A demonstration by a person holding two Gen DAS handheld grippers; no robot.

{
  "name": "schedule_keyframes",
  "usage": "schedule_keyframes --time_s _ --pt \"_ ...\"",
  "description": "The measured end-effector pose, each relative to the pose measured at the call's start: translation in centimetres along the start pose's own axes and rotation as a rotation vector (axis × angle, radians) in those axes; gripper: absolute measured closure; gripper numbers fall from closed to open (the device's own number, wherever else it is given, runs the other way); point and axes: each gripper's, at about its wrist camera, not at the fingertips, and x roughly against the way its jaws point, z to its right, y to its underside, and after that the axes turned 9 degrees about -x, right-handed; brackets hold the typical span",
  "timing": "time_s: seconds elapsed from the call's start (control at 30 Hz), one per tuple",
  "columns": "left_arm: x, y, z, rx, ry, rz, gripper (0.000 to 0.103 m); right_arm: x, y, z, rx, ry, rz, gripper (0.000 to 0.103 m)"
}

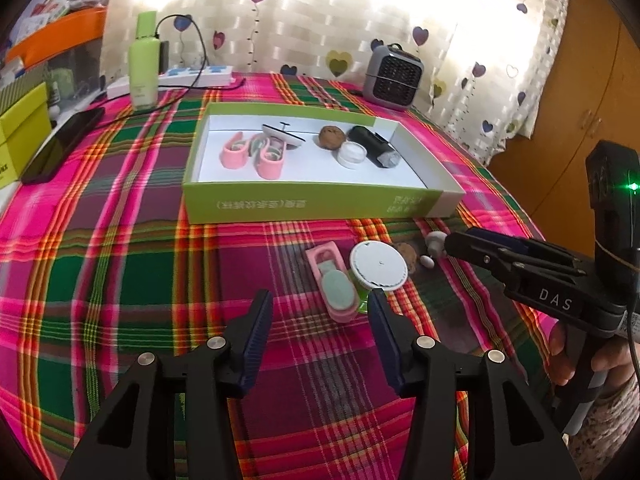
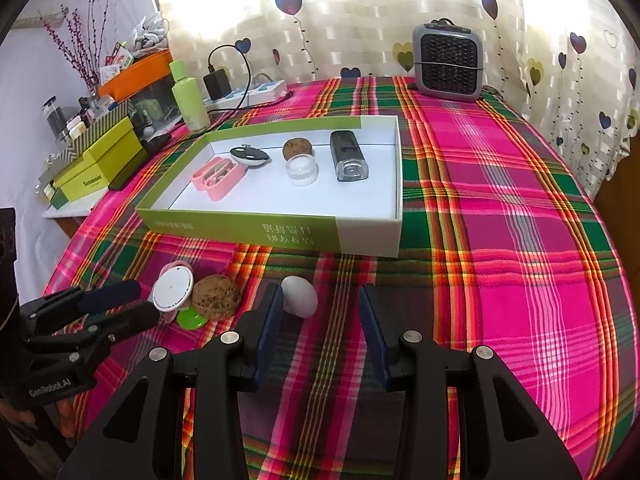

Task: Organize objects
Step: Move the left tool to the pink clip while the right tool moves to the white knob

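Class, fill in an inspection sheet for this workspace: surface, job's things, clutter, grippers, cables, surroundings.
Surface: plaid cloth covers the table.
Job's things: open box holds pink clips, a walnut, a small jar and a black device; outside lie a white egg-shaped piece, a second walnut, a round white lid and a pink clip.
Clutter: green bottle, phone, small heater.
Grippers: left gripper open; right gripper open, empty.
Cables: black charger cable at power strip.
Surroundings: heart-print curtain, stacked boxes.

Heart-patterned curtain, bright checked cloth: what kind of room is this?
Probably a home, perhaps a bedroom: cream heart-patterned curtain, pink-and-green plaid cloth, small grey fan heater, and pale green lotion bottle.
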Motion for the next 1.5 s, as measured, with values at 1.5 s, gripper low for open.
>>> schedule_keyframes --time_s 1.5 --pt "0.3 -0.5 -4.2 0.133 -0.076 0.013 0.053 -1.7 0.2 -1.6 0.101 0.009 -0.051 0.062"
